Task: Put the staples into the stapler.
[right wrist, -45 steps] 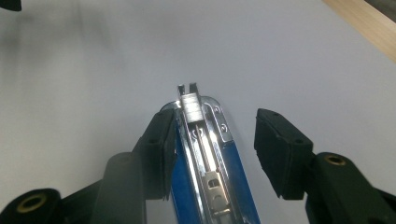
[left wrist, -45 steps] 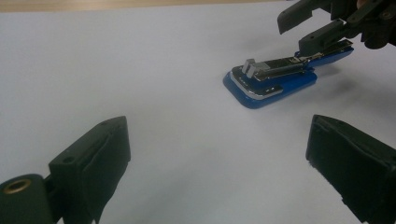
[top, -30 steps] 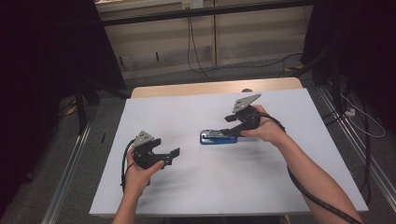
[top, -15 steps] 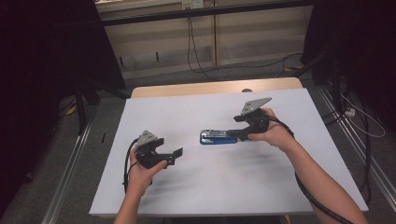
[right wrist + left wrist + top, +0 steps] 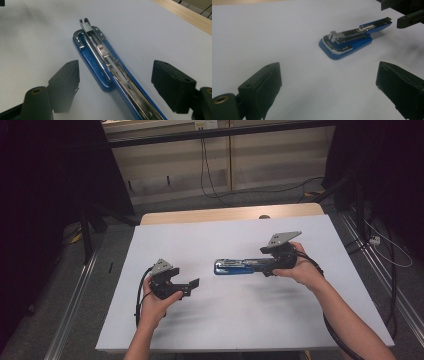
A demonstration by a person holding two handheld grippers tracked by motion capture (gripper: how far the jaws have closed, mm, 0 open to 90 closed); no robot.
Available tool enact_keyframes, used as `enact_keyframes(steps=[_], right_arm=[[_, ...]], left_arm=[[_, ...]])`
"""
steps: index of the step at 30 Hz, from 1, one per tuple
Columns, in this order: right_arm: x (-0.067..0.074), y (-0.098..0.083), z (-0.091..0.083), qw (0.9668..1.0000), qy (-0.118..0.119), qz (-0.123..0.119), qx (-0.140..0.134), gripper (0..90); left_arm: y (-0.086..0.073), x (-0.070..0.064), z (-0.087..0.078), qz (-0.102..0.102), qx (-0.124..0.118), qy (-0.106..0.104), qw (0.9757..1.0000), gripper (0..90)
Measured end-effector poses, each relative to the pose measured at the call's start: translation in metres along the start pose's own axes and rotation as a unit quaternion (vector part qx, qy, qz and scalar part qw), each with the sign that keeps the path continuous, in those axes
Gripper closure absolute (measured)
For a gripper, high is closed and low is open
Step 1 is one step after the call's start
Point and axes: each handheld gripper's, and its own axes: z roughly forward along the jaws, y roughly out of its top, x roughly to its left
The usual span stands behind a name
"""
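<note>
The right hand reaches in from the near right, forearm angled up and leftward, and holds the right gripper low over the white table, pointing left along the blue stapler. Its jaws have just been opening and now stand spread wide; in the right gripper view the stapler's long metal-topped arm runs between the two black pads, and neither pad touches it.

The left hand comes in from the near left, wrist bent so that the left gripper points right, toward the stapler, well apart from it. Its jaws are spread, with bare table between them; in the left gripper view the stapler lies farther off, with the other gripper at its far end.

The stapler lies flat near the middle of the table, lengthwise left to right, its blue base on the surface and its silver front end toward the left. No container stands on the table.
</note>
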Motion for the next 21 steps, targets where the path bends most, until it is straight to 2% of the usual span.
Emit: enact_keyframes(steps=[7,15,21], right_arm=[[-0.001,-0.01,-0.009,0.9996,-0.025,0.014,-0.005,17.1],[-0.002,-0.02,-0.021,0.9983,-0.055,0.019,-0.005,13.7],[-0.003,-0.026,-0.031,0.9971,-0.07,0.027,-0.008,12.7]], left_arm=[[0.002,-0.001,0.006,-0.001,0.002,-0.001,1.0,6.7],[0.005,-0.003,0.013,0.003,0.003,-0.001,1.0,7.9],[0.007,-0.005,0.02,0.004,0.003,-0.006,1.0,14.8]])
